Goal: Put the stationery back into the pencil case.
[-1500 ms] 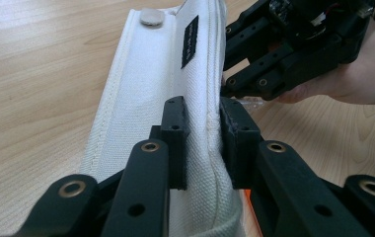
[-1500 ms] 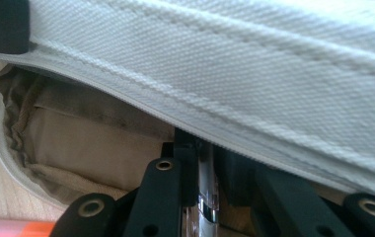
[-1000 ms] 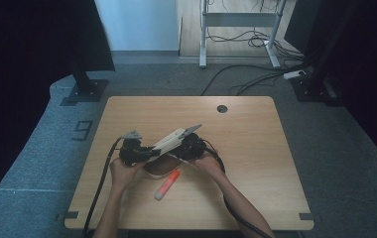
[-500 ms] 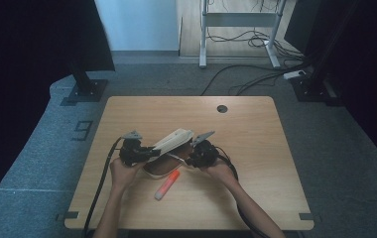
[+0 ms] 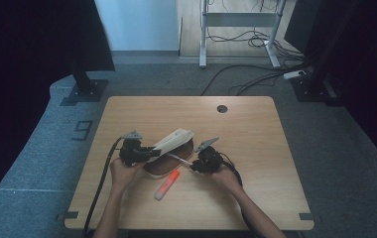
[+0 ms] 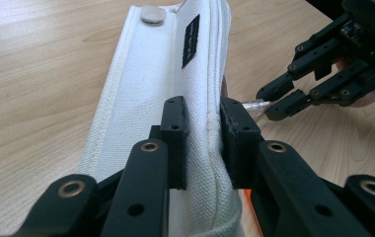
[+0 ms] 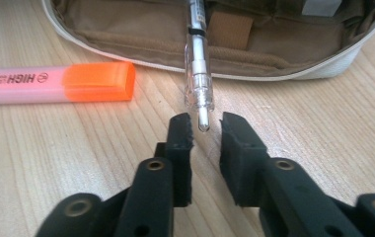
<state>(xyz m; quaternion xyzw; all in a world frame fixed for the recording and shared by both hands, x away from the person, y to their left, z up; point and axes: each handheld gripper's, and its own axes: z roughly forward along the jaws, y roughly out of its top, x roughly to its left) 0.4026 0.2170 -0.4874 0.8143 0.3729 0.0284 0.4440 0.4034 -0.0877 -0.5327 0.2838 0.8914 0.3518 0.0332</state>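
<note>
1. The left tongs (image 6: 203,131) are clamping tight on the raised flap of the white canvas pencil case with a brown lining (image 6: 161,94), holding it open on the pale wooden table (image 5: 256,129)
2. The right tongs (image 7: 205,131) are standing a little apart just in front of the tip of the clear plastic ballpoint pen (image 7: 198,74); their jaws have just been closing, yet the pads are not pressing on the pen, whose point is sitting in the gap between them
3. The pen is lying with its far part over the rim and inside the open case, and its tip end is sticking out over the table, so the packing of this pen is looking partly done
4. The orange-capped highlighter with a pale pink barrel (image 7: 52,81) is lying on the table just beside the case, outside it, so it is waiting to be packed
5. Judging from this, what is remaining is pushing the pen fully in, putting the highlighter in and closing the case
6. The highlighter barrel is showing the word "HIGH", upside down in the right gripper view, with smaller print beside it too fine to read; a small black label on the case flap is unreadable
</note>
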